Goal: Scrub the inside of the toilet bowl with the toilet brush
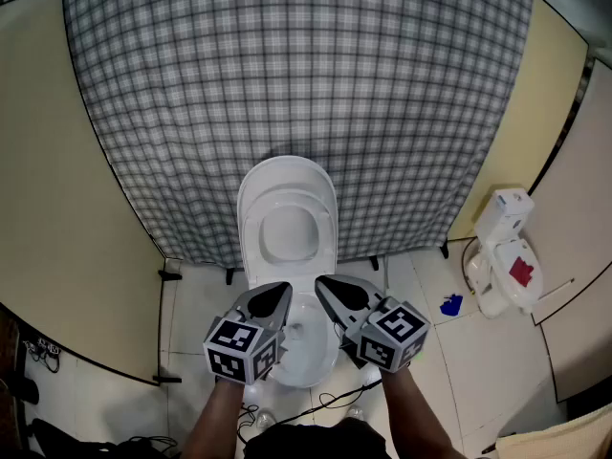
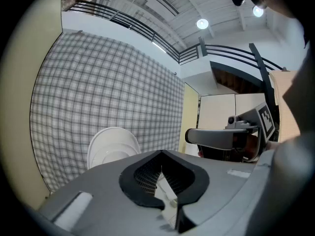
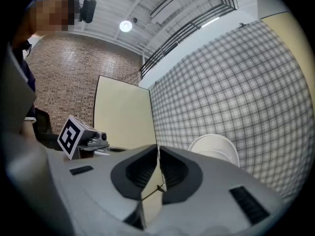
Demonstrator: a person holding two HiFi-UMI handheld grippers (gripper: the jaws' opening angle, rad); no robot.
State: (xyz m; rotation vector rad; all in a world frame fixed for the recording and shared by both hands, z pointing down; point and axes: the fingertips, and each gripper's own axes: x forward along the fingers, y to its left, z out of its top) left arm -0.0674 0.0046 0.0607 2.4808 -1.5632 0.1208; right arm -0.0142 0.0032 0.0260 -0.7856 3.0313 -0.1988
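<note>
The white ceramic toilet bowl (image 1: 308, 354) sits straight below you, its open basin showing between your two tools, with the white seat (image 1: 287, 256) and white oval lid (image 1: 287, 175) both tipped up against the grey-and-white checked cloth (image 1: 306, 75) behind. No toilet brush can be made out in any view, so judge the scrubbing as not yet begun. Your left gripper (image 1: 281, 291) and right gripper (image 1: 321, 281) hover side by side just over the bowl's near rim, and each gripper view shows the dark pads drawn together at the tips with nothing between them: both are closed and empty. To your right, well apart from the bowl, stands a white plastic unit with a red patch (image 1: 509, 254), and a small blue object (image 1: 451, 305) lies on the pale floor just beside it; whether either has to do with the brush I cannot tell. The main risk is reaching for the brush with the jaws closed and knocking it over instead of gripping it. Swinging either tool forward could clip the raised seat and drop it onto the bowl. Mind also the thin black cable (image 1: 335, 400) by your feet, which could snag as you turn.
</note>
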